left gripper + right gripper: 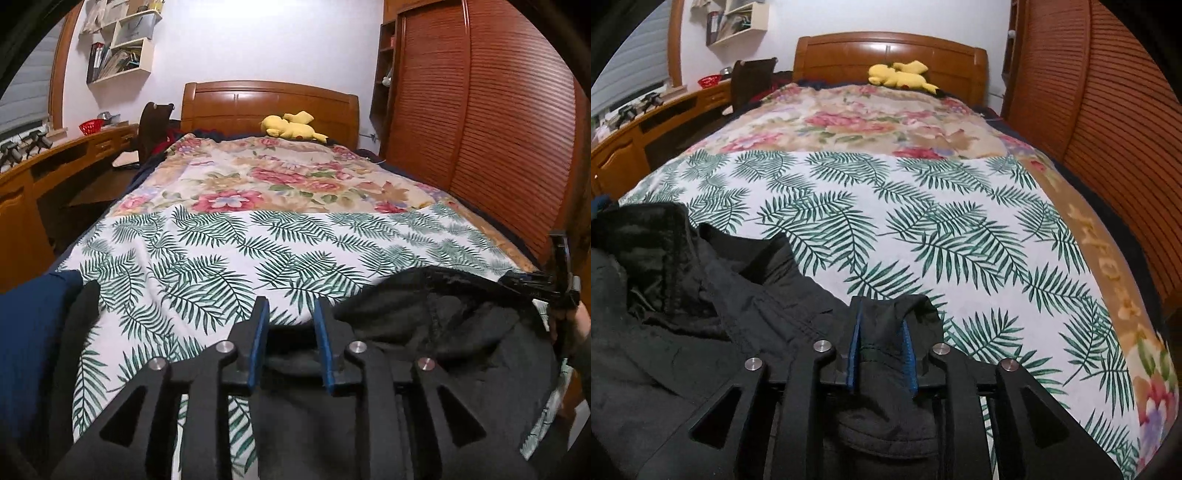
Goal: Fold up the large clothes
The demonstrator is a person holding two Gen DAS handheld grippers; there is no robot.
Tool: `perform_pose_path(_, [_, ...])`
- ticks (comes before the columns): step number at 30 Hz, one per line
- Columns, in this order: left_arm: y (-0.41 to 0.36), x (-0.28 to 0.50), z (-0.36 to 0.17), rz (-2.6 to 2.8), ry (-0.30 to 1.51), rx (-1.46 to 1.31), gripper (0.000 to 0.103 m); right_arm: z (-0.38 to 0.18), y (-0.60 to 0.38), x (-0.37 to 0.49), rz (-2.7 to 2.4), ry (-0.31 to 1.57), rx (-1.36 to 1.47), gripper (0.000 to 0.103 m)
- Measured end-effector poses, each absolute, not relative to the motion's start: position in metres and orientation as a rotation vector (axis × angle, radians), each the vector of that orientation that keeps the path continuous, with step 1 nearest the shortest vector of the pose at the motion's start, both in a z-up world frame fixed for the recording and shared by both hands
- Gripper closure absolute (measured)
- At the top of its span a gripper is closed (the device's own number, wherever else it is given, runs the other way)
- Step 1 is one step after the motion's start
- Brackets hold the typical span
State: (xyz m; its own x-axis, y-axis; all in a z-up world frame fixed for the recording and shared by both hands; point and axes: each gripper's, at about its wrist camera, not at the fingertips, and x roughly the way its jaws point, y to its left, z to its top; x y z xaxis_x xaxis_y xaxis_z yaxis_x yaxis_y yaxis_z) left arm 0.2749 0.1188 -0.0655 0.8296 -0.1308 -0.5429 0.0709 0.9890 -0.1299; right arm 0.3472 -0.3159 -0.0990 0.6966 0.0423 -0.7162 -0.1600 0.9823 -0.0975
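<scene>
A black jacket (pixel 701 314) lies crumpled at the near end of a bed (pixel 491 236), on a white sheet printed with green palm fronds (pixel 923 229), as a person works it with a two-finger gripper in each hand. The right gripper (pixel 881 345) has its blue-padded fingers (pixel 855 347) clamped on a raised fold of the jacket's edge, the dark cloth pinched up between them and bunching below. The left gripper (pixel 291 343) hovers over the garment's other side, its fingers (pixel 258 343) apart with dark fabric lying beneath the gap; whether they touch the cloth cannot be told. In the left wrist view the right gripper appears at the far right edge, gripping the jacket's stretched hem, with part of the person's hand (pixel 581 325) just behind it. A dark blue garment (pixel 29 350) sits at the left edge of that view, just beside the jacket.

Beyond the palm-print sheet, a blanket with red and pink flowers (pixel 266 177) covers the rest of the bed up to a glossy wooden headboard (pixel 269 107), where a yellow stuffed toy (pixel 291 127) lies on its side. A slatted wooden wardrobe (pixel 480 110) runs along the bed's right side. To the left stands a wooden worktop (pixel 55 155) carrying a red basket (pixel 91 126), with a dark chair (pixel 153 125) near the bed and white wall shelves (pixel 122 40) stuffed with books and papers above.
</scene>
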Motion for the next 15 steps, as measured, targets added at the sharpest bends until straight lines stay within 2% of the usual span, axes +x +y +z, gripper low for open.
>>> perform_pose_path(4, [0.12,0.262,-0.064,-0.122,0.583,-0.114,0.074,-0.09,-0.315,0.345,0.07,0.792,-0.151,0.069])
perform_pose_path(6, [0.118,0.255,-0.065,-0.133,0.584,-0.114,0.072,-0.08,-0.314,0.341,0.038,0.755,-0.157,0.057])
perform_pose_path(9, [0.114,0.247,-0.066,-0.156,0.588,-0.125,0.071,-0.063,-0.31,0.333,0.042,0.711,-0.135,0.053])
perform_pose_path(15, [0.106,0.235,-0.069,-0.174,0.592,-0.112,0.071,-0.053,-0.271,0.318,0.147,0.698,-0.181,0.052])
